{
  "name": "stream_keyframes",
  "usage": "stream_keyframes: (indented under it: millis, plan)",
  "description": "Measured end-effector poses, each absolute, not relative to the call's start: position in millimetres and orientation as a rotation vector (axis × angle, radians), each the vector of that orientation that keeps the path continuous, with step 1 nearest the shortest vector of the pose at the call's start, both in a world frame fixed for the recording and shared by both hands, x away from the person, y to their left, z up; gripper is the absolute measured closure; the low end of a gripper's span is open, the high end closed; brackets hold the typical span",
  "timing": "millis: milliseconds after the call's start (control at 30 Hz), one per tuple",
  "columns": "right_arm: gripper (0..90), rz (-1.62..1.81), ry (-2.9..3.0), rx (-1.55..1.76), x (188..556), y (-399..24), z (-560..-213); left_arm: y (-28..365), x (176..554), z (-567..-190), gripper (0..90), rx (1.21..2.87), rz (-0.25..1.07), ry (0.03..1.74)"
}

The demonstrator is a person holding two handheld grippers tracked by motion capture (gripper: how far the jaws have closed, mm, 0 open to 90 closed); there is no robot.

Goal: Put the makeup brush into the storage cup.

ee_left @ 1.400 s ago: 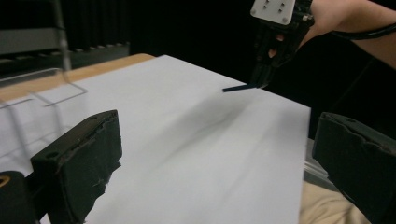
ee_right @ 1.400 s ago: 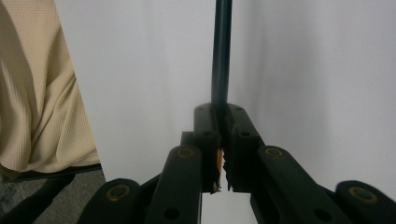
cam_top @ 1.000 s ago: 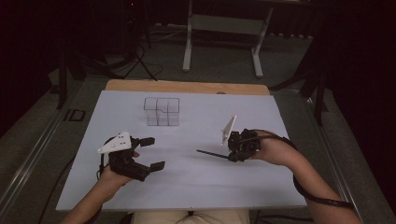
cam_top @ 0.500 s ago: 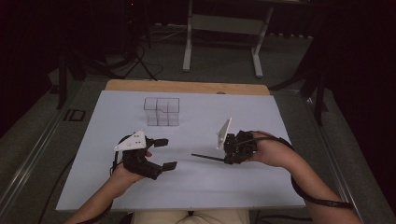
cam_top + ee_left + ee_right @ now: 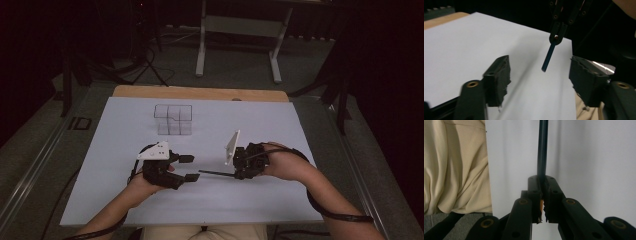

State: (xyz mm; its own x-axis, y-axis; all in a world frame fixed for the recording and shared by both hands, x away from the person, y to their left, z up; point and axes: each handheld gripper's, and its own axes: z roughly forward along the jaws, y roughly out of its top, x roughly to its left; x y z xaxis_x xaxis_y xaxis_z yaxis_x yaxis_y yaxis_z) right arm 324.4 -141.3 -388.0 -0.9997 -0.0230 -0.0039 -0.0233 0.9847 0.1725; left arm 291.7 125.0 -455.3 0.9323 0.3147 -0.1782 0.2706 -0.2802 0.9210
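A thin dark pencil [image 5: 216,173] sticks out level to the left from my right gripper [image 5: 235,174], which is shut on its end. In the right gripper view the jaws [image 5: 542,185] clamp the pencil [image 5: 542,150] over the white sheet. My left gripper [image 5: 191,168] stands just left of the pencil's free end, open. Its jaws have just been closing and nothing is pressed between them. In the left gripper view the pencil [image 5: 549,58] hangs from the right gripper [image 5: 556,37] beyond my left gripper [image 5: 540,72], apart from both pads.
A clear cube-shaped box of compartments [image 5: 173,119] stands at the back middle of the white table sheet [image 5: 280,125]. A wooden strip [image 5: 200,93] borders the far edge. A metal stand [image 5: 240,30] rises behind the table. Beige cloth [image 5: 454,165] lies by the near edge.
My left gripper has moved right toward the pencil's free end and its jaws have narrowed. The right gripper with the pencil has shifted a little left and nearer.
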Motion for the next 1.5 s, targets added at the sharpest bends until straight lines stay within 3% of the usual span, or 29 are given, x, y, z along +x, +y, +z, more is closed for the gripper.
stream_keyframes:
  millis: [367, 800, 1267, 1500]
  plan:
    - [84.6, 0.262, 3.134, -0.086, 320, -132, -385, 110, 295, -460, 63.2, 1.941, -0.028, 0.369]
    - [84.5, 0.252, 3.133, -0.121, 318, -124, -386, 104, 295, -465, 81.4, 1.964, -0.075, 0.341]
    - [84.0, 0.257, 3.139, -0.151, 318, -123, -392, 106, 292, -468, 86.2, 1.959, -0.104, 0.319]
    - [76.3, 0.356, 3.110, -0.100, 320, -131, -390, 117, 291, -467, 86.2, 1.917, -0.085, 0.349]
